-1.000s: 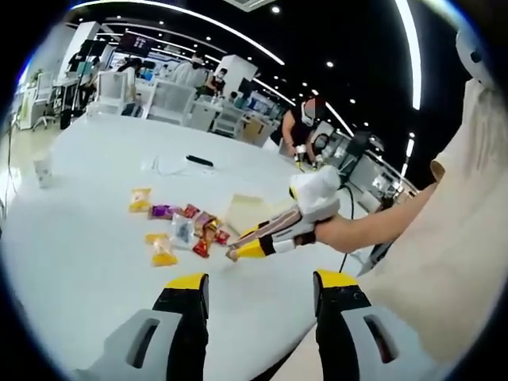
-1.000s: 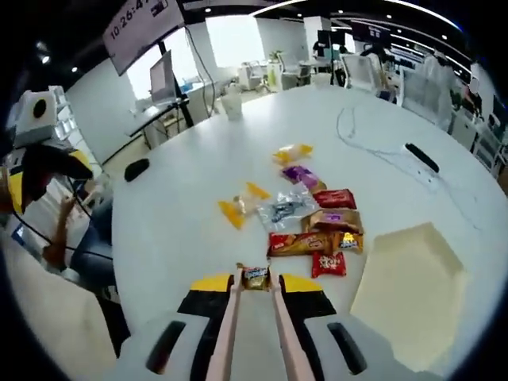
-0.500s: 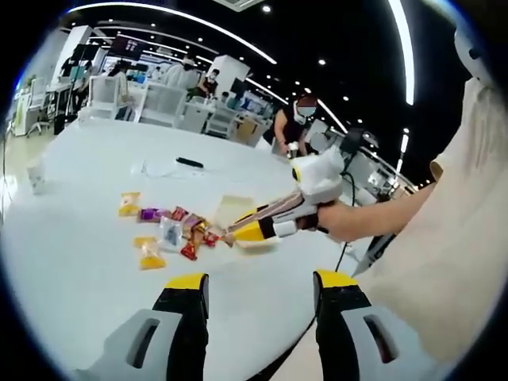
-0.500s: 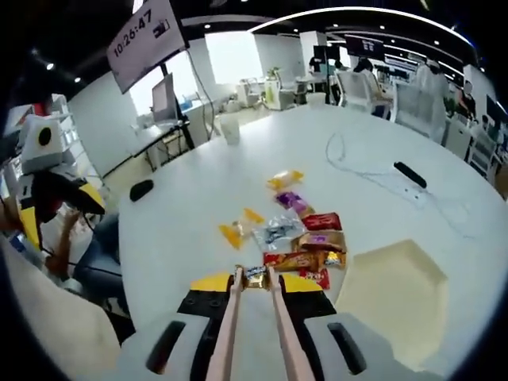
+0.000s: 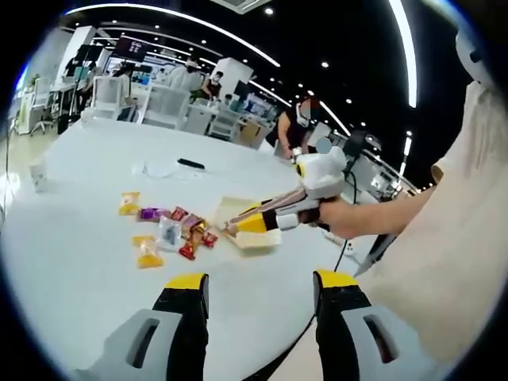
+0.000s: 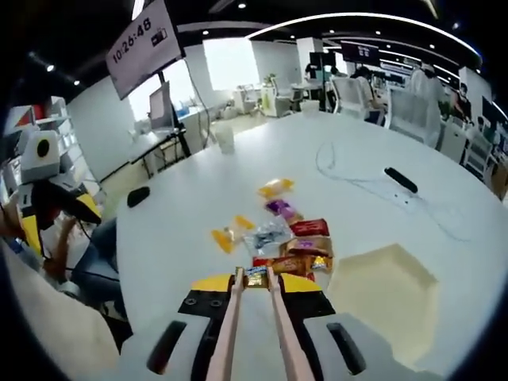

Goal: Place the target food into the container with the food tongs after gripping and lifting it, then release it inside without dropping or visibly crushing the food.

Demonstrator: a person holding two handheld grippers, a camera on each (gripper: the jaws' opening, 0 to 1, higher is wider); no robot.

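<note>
White table, one container

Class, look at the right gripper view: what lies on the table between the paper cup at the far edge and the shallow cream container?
In the right gripper view, a scatter of wrapped snacks lies on the white table between the paper cup and the cream container.
</note>
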